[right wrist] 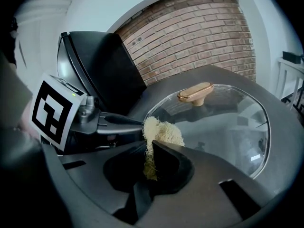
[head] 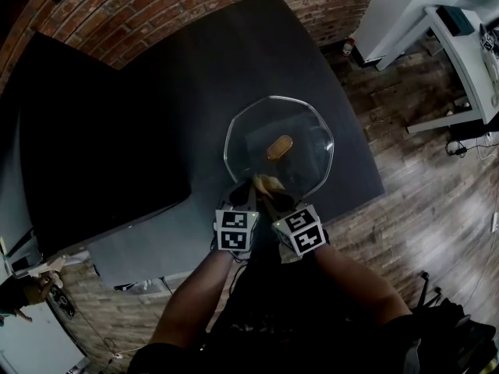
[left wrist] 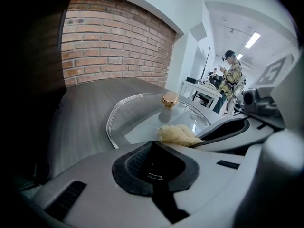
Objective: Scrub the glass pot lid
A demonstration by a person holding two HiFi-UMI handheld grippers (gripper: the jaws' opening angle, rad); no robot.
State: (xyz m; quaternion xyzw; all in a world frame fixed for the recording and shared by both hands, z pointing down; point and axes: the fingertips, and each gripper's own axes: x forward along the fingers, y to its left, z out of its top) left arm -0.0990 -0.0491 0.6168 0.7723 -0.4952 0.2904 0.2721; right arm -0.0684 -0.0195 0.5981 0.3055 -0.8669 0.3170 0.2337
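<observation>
The glass pot lid (head: 308, 135) lies flat on the dark table (head: 195, 84), its gold knob (head: 279, 146) on top; it also shows in both gripper views (left wrist: 142, 118) (right wrist: 228, 127). My left gripper (head: 243, 197) (left wrist: 154, 167) is at the lid's near rim, jaws closed on the glass edge. Just to its right, my right gripper (head: 274, 193) (right wrist: 151, 160) is shut on a pale yellow fibre scrubber (right wrist: 161, 132) (left wrist: 176, 134) that rests on the lid's near part. The rim under the jaws is hidden.
A black raised slab (head: 101, 154) takes up the table's left side. Brick wall (head: 179, 6) runs behind. The table's near edge (head: 355, 205) drops to wooden floor (head: 437, 209). White desks (head: 468, 45) stand far right; a person (left wrist: 232, 80) stands in the background.
</observation>
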